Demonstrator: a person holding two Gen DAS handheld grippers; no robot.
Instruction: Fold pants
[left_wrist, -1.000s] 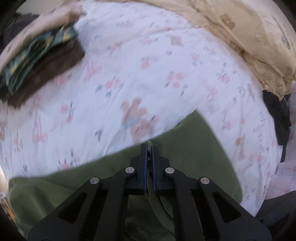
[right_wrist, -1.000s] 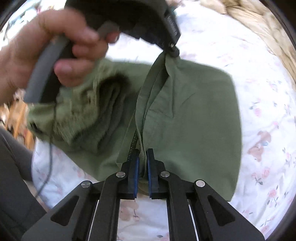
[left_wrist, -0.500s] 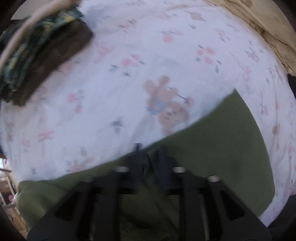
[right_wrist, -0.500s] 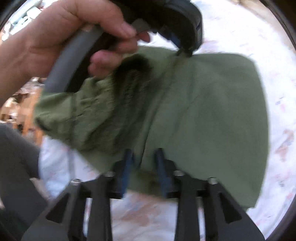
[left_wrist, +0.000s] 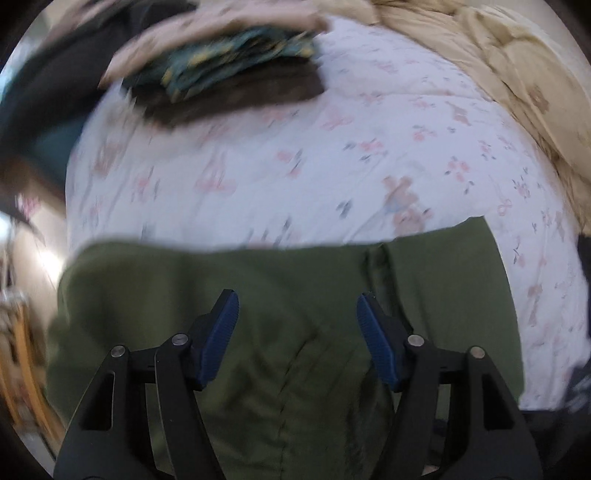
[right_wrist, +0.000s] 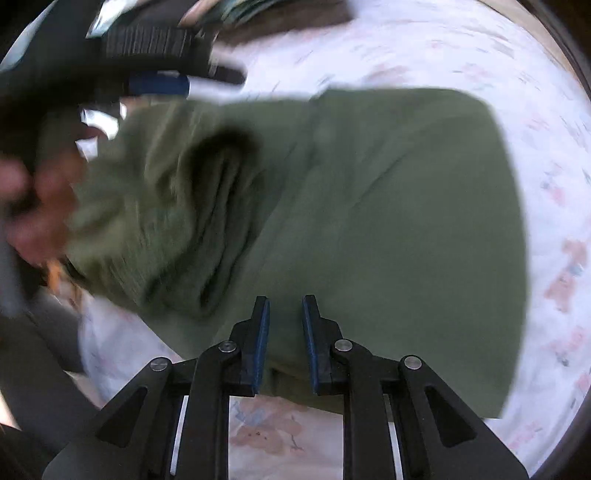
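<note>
- The green pants (left_wrist: 288, 306) are lying folded on the bed (left_wrist: 258, 170), on its flowered white sheet, near the bed's near edge.
- The left tongs (left_wrist: 297, 308) are hovering over the pants with the blue pads spread wide, gripping nothing.
- The right tongs (right_wrist: 285, 306) are standing narrowly parted over the near edge of the pants (right_wrist: 388, 229); fabric is showing between the pads, but they are not pinching it.
- In the right wrist view, the left tongs' pad (right_wrist: 159, 83) is showing blurred above the far left side of the pants, and the person's left hand (right_wrist: 37, 206) is sitting beside the bunched, wrinkled end of the garment.
- A stack of folded clothes (left_wrist: 229, 85), dark brown beneath a patterned teal piece, is resting on the far side of the bed, well apart from the pants.
- A tan comforter (left_wrist: 517, 85) is lying heaped along the far right side of the bed.
</note>
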